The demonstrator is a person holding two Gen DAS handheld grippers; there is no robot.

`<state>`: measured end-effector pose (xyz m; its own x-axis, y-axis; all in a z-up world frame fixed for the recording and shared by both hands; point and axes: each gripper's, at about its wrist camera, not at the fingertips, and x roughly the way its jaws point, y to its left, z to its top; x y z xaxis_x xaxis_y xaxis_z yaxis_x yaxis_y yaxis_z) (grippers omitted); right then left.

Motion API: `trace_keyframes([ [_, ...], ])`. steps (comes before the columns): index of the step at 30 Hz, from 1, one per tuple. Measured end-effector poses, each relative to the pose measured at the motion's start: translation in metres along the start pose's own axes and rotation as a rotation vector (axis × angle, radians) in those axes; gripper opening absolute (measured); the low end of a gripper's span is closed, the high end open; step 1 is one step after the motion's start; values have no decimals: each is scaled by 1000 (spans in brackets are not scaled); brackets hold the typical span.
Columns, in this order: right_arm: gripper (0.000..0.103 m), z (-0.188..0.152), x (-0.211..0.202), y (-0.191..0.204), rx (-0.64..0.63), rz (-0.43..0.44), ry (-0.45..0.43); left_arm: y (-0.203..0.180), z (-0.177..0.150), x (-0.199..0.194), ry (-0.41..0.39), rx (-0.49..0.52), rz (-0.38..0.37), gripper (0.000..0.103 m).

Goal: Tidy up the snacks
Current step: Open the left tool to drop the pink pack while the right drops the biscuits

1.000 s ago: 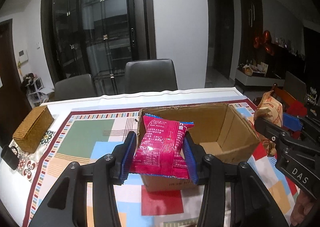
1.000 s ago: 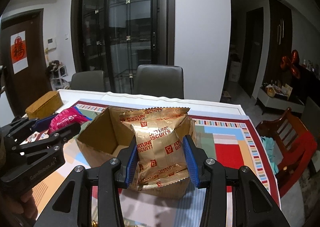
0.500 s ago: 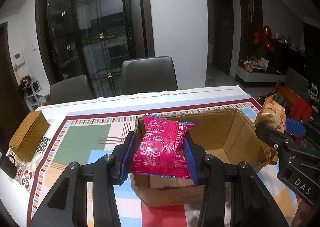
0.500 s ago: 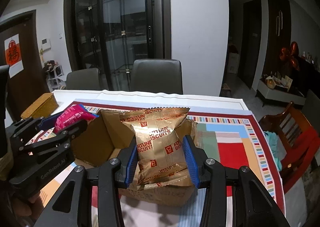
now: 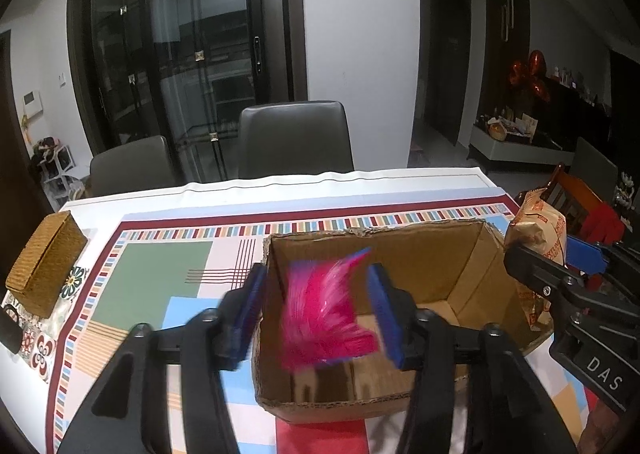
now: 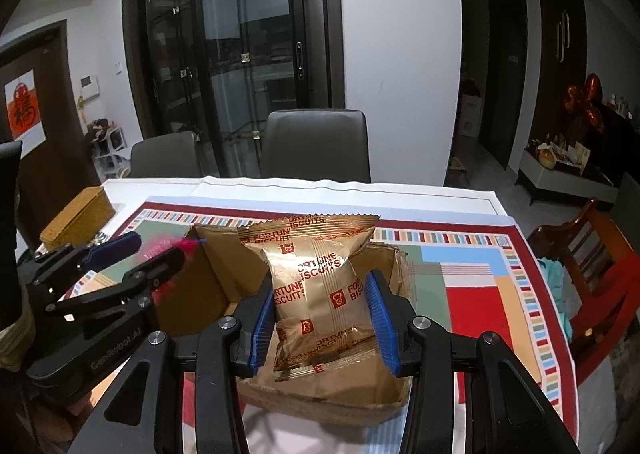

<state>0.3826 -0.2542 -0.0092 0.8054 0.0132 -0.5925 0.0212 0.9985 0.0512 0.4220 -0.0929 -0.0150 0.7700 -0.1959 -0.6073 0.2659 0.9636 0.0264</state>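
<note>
The left hand-held gripper [image 5: 316, 306] is opening: its jaws, clamped on the pink packet [image 5: 324, 318] a second ago, now stand clear of it, and the packet is a blur dropping between them into the box [image 5: 400, 250] just below. So one snack is released and, by the look of it, going in. To the right, the right hand-held gripper [image 6: 320, 322] still clenches the gold biscuit packet [image 6: 316, 286] over the same box, which sits on the patterned surface [image 5: 160, 278]; that packet is likely next to go in.
</note>
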Motion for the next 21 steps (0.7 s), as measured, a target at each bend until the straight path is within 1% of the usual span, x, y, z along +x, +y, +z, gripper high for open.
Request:
trace_keyframes([
  [1, 49, 1, 1, 0, -1, 3, 3, 1, 0, 0, -2, 0, 0, 64],
  [2, 52, 1, 1, 0, -1, 4, 4, 1, 1, -1, -4, 2, 2, 66],
  [4, 71, 2, 0, 0, 1, -8, -1, 1, 2, -2, -8, 8, 11, 68],
  [6, 79, 3, -3, 1, -2, -23, -14, 4, 2, -4, -11, 0, 17, 73],
  [9, 80, 3, -7, 2, -12, -41, -24, 8, 3, -8, -14, -10, 28, 74],
  [11, 80, 4, -10, 3, -13, -48, -26, 7, 2, -10, -18, -11, 31, 78],
  [13, 80, 4, -12, 3, -12, -48, -27, 6, 2, -13, -22, -5, 44, 80],
  [21, 80, 3, -28, 0, 11, -52, -32, 7, 0, -32, -25, -4, 54, 80],
])
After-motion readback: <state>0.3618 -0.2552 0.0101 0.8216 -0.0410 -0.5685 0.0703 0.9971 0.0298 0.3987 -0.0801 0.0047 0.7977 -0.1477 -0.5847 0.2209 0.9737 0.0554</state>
